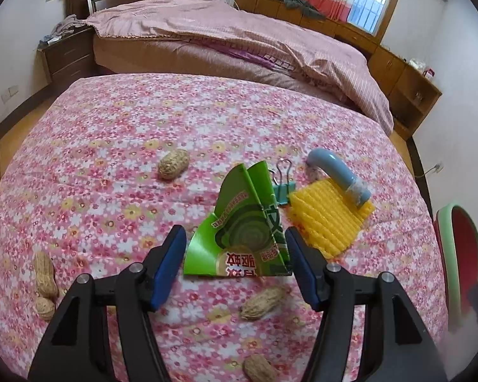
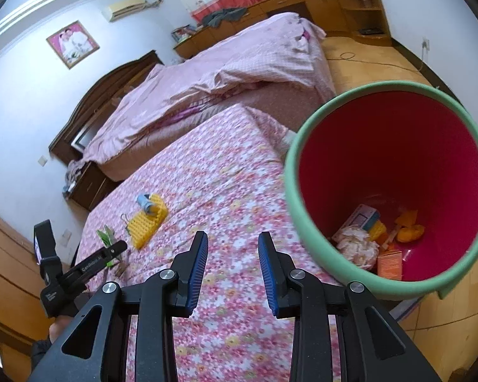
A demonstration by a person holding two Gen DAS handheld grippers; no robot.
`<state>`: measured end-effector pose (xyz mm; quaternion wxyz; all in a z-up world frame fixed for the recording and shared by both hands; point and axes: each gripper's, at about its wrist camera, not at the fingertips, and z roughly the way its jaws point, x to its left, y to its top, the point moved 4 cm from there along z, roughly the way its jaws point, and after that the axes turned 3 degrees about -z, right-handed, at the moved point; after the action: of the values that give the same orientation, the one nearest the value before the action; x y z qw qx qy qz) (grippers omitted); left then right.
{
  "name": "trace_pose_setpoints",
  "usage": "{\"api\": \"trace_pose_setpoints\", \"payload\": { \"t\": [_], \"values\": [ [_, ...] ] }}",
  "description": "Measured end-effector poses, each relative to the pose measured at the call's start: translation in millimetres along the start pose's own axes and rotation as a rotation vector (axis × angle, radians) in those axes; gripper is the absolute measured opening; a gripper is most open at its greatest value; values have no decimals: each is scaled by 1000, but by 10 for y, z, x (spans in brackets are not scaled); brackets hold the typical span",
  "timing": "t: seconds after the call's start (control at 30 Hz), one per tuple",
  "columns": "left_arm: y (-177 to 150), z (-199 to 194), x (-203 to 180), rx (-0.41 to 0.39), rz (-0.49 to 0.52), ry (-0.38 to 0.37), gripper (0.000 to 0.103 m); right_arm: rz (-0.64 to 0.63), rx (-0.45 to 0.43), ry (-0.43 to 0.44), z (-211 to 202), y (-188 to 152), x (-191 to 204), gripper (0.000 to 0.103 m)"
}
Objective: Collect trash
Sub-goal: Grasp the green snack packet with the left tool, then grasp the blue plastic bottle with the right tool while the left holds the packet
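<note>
A folded green cardboard piece (image 1: 245,219) stands on the floral cloth (image 1: 111,159) between the fingers of my left gripper (image 1: 235,238), which is open; the blue pads flank the card without pressing it. Several peanuts lie around, one far left (image 1: 44,278), one behind (image 1: 173,168), one under the card's near edge (image 1: 263,302). My right gripper (image 2: 232,238) hovers open and empty over the cloth, just left of the red bin with a green rim (image 2: 291,191), which holds several scraps (image 2: 357,245).
Behind the card lie a teal binder clip (image 1: 283,187), a yellow foam net (image 1: 329,219) and a blue pipe elbow (image 1: 337,175) on it. The bin's rim (image 1: 446,254) stands off the cloth's right edge. A bed with a pink quilt (image 1: 239,38) stands beyond.
</note>
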<state>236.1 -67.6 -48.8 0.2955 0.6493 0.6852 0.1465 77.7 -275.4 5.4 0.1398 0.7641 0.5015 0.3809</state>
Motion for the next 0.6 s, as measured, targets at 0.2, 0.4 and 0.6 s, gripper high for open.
{"api": "trace_pose_setpoints", "payload": {
  "t": [0.2, 0.4, 0.6],
  "values": [
    [-9, -50, 75, -22, -4, -23, 58, -38, 44, 5, 183, -29, 178, 33],
    [51, -137, 313, 8, -33, -96, 52, -81, 73, 9, 352, 12, 388, 33],
    [118, -299, 422, -53, -52, -111, 52, -136, 95, 19, 590, 70, 713, 33]
  ]
}}
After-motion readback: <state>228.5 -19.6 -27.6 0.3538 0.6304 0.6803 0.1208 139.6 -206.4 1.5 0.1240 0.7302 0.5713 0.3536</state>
